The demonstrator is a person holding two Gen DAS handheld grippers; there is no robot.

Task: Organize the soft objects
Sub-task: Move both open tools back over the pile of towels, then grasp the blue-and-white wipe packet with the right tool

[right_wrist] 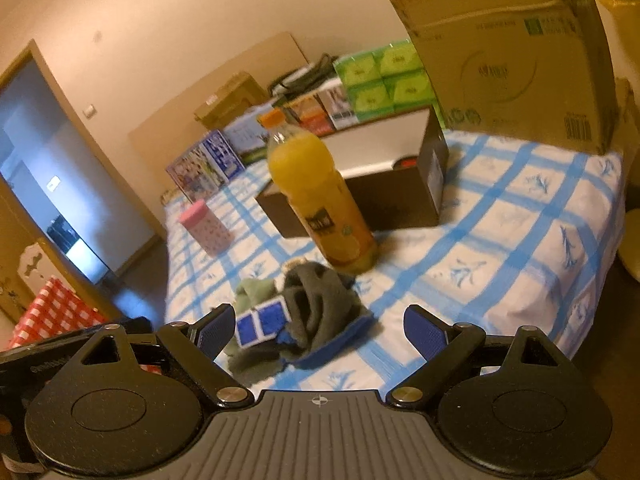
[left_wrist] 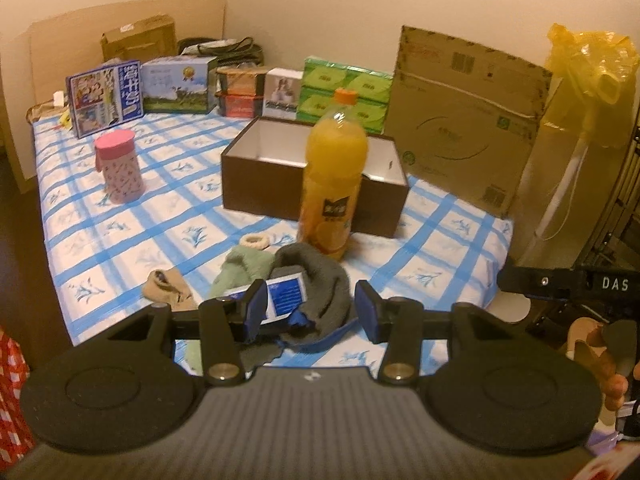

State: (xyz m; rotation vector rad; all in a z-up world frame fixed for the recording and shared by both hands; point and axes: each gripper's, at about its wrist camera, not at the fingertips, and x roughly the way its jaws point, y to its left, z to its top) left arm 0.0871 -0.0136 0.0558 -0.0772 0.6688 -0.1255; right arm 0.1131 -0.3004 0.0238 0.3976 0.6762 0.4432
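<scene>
A heap of soft things lies at the near edge of the bed: a grey sock (left_wrist: 320, 280) (right_wrist: 320, 300) with a blue label card (left_wrist: 286, 292) (right_wrist: 264, 322), a green sock (left_wrist: 244, 268) (right_wrist: 252, 292), a tan sock (left_wrist: 168, 286) and a small beige ring (left_wrist: 254, 241). An open brown box (left_wrist: 312, 188) (right_wrist: 384, 196) stands behind them. My left gripper (left_wrist: 314, 310) is open, just above the grey sock. My right gripper (right_wrist: 318, 330) is open and empty, near the same heap.
An orange juice bottle (left_wrist: 334, 184) (right_wrist: 320, 204) stands between the heap and the box. A pink cup (left_wrist: 118, 166) (right_wrist: 206, 224) stands to the left. Cardboard box (left_wrist: 464, 116), green tissue packs (left_wrist: 344, 92) and other boxes line the wall. The bed edge (right_wrist: 580, 320) drops off on the right.
</scene>
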